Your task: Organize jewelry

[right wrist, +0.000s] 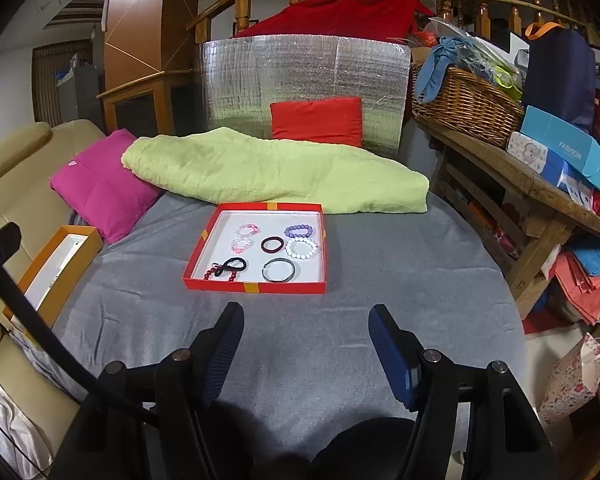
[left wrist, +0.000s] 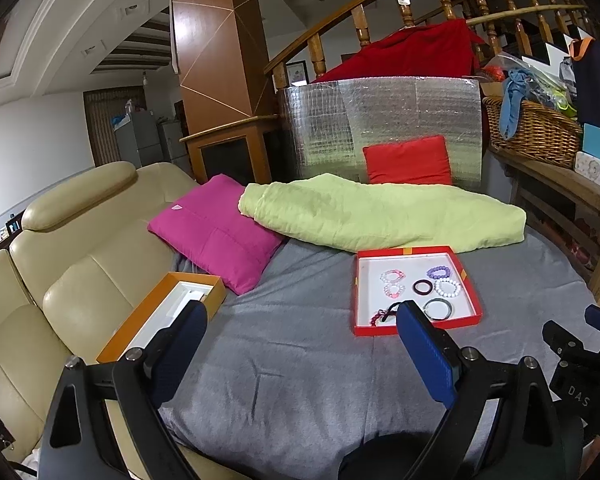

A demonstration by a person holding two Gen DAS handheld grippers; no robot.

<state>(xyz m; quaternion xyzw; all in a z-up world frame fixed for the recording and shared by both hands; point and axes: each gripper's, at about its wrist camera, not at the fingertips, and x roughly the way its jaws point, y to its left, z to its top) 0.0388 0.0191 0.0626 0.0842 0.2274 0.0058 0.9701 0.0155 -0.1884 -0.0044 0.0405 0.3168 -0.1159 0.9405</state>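
A red tray (right wrist: 256, 289) with a white floor lies on the grey cloth ahead of both grippers; it also shows in the left wrist view (left wrist: 416, 327). It holds several bracelets: a purple bead one (right wrist: 299, 231), a white bead one (right wrist: 301, 249), a dark ring (right wrist: 271, 244), a grey-green bangle (right wrist: 279, 270), pink ones (right wrist: 245, 230) and a black and red one (right wrist: 230, 268). An open orange box (left wrist: 160, 314) with a white inside lies at the left. My left gripper (left wrist: 300, 312) is open and empty. My right gripper (right wrist: 306, 312) is open and empty, short of the tray.
A green quilt (right wrist: 276, 172), a pink cushion (right wrist: 104, 188) and a red cushion (right wrist: 316, 120) lie behind the tray. A beige sofa (left wrist: 60, 256) is at the left. A wooden bench (right wrist: 532, 188) with a wicker basket (right wrist: 464, 108) and boxes stands at the right.
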